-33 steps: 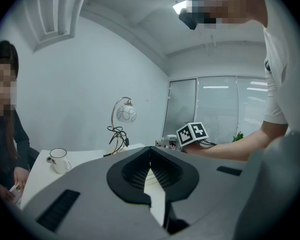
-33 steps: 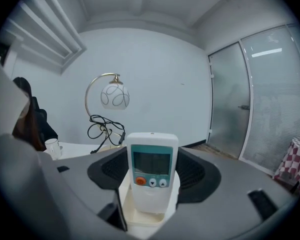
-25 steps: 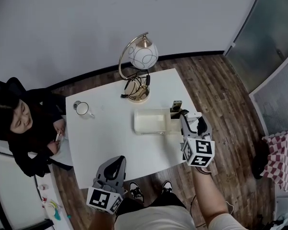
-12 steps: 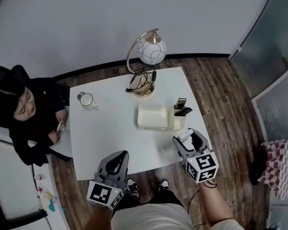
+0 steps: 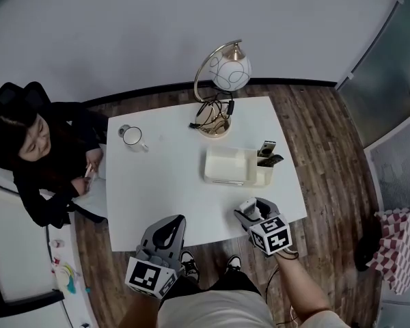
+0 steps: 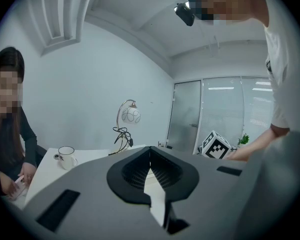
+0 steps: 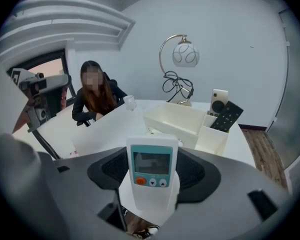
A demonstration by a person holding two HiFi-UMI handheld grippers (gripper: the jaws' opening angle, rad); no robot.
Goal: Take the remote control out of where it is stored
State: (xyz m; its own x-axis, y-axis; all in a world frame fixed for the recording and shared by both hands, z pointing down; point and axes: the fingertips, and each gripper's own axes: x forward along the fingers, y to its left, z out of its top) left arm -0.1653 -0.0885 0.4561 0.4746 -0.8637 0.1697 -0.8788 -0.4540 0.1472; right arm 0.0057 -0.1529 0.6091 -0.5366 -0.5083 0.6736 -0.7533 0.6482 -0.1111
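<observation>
Jaws of the right gripper (image 5: 248,210) are clamping a white remote control (image 7: 152,170) upright, hovering over the table's (image 5: 157,190) near edge, apart from the storage box (image 5: 230,165). Left gripper (image 6: 150,170) jaws are pressing together, holding nothing.

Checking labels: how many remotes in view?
3. White remote in the right tool; black remote and pale remote standing in the end compartment of the organizer. More could be hidden inside it.

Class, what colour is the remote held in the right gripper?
White remote; right gripper view shows best.
</observation>
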